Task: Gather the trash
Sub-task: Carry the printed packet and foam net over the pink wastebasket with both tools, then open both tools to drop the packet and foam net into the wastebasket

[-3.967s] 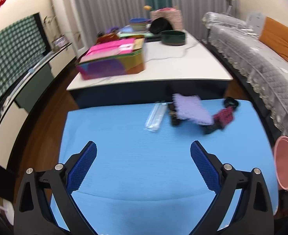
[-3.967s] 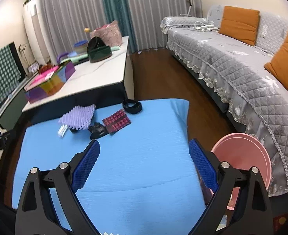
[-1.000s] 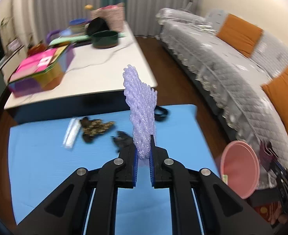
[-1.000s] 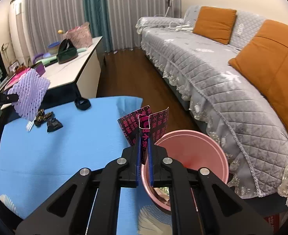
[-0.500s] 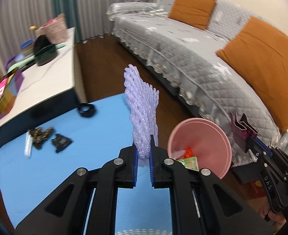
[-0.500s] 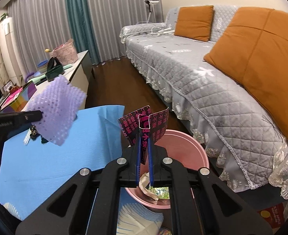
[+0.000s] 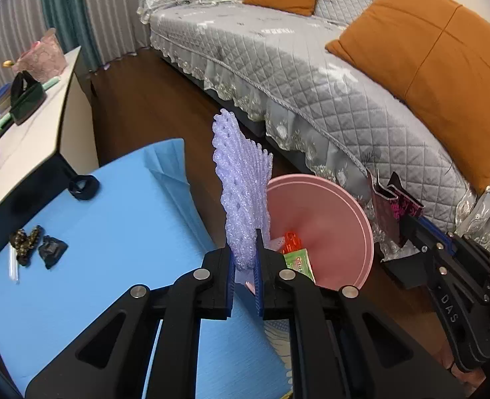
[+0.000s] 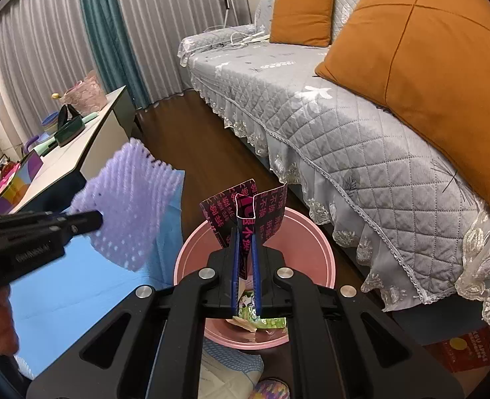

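My left gripper (image 7: 245,242) is shut on a purple foam net (image 7: 241,186), held upright at the near rim of the pink bin (image 7: 344,212). The net also shows in the right wrist view (image 8: 128,206). My right gripper (image 8: 245,232) is shut on a black and pink wrapper (image 8: 245,206), held above the pink bin (image 8: 311,232). The wrapper shows in the left wrist view (image 7: 388,206) at the bin's right side. The bin holds green and orange wrappers (image 7: 294,252). On the blue cloth (image 7: 111,232) lie a black ring (image 7: 83,186), a black scrap (image 7: 53,254) and a brown crumpled piece (image 7: 25,241).
A grey quilted sofa (image 7: 311,66) with orange cushions (image 7: 444,76) runs along the right. A white table (image 7: 22,126) with bowls and bags stands at the left. Brown wood floor lies between them. A red box (image 8: 461,349) sits on the floor by the sofa.
Both grippers have moved right from the cloth toward the pink bin. The foam net has reached the bin's rim and the wrapper hangs over the bin. Both stay shut on their items.
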